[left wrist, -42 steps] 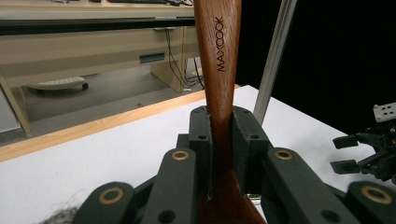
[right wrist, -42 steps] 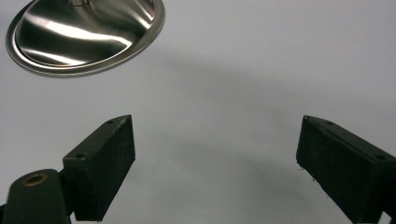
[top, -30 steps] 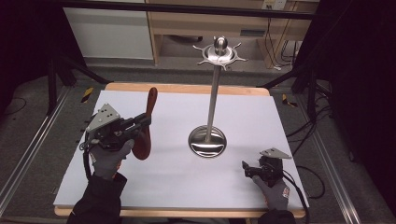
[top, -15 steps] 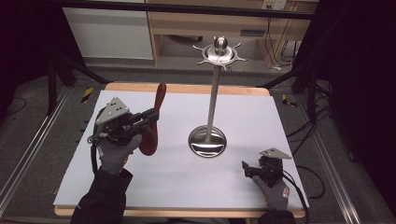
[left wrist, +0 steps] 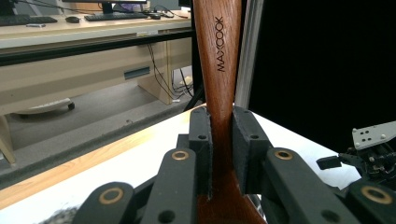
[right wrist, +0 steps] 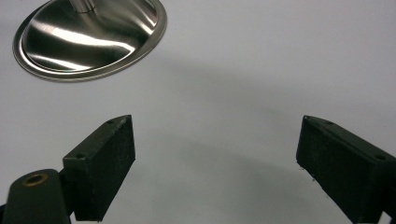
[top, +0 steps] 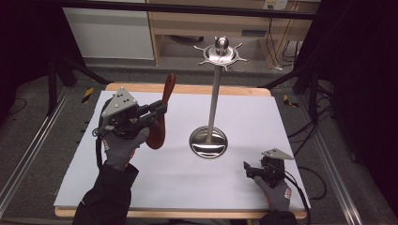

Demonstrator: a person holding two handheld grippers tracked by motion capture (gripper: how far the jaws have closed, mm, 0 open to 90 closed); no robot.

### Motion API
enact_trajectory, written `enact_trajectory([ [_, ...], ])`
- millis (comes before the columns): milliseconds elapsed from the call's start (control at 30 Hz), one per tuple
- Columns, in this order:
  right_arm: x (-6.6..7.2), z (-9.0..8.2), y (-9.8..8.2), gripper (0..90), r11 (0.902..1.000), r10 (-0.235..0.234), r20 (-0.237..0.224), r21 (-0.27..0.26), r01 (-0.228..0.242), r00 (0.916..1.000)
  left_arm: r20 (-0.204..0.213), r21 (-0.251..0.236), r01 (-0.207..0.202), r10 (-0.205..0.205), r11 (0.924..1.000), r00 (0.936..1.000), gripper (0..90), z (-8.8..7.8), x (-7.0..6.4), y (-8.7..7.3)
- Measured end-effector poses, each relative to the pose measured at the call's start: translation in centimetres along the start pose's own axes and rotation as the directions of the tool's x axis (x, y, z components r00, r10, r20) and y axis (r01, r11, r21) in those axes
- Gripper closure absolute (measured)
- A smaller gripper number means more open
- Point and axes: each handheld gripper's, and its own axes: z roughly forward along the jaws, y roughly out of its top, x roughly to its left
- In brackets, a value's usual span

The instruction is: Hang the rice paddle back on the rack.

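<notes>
A dark red-brown wooden spoon (top: 162, 112) marked MAXCOOK (left wrist: 218, 51) is held upright above the white table cover, bowl end down. My left gripper (top: 159, 109) is shut on its handle, the two pads pressing it from both sides (left wrist: 219, 149). To its right stands a steel utensil stand (top: 215, 84) with a round base (right wrist: 91, 35) and a hooked crown on top. My right gripper (top: 248, 168) rests low near the table's front right corner, open with nothing between its jaws (right wrist: 215, 163), its jaws facing the stand's base.
The white cover (top: 187, 187) lies on a wooden table (top: 187, 89). Dark tripod legs and cables stand on the floor at both sides. A cabinet and desk (top: 187, 28) are behind the table.
My left gripper has lifted the wooden spoon and carried it rightward and away, toward the stand. The right gripper has stayed in place.
</notes>
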Motion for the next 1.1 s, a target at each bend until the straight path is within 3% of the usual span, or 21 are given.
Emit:
enact_trajectory([
  [200, 0.0, 0.0, 0.0, 11.9, 1.0, 0.002, -0.001, 0.0, -0.002, 1.0, -0.014, -0.014, -0.035, 0.035, 0.9993, 0.9993, 78.5, 0.1, -0.1, 0.8],
  [1100, 0.0, -0.1, 0.1, 11.9, 0.9999, 0.01, -0.006, -0.005, -0.01, 0.9999, 0.007, -0.04, -0.076, 0.077, 0.9963, 0.997, 78.5, 1.7, -1.3, 4.1],
])
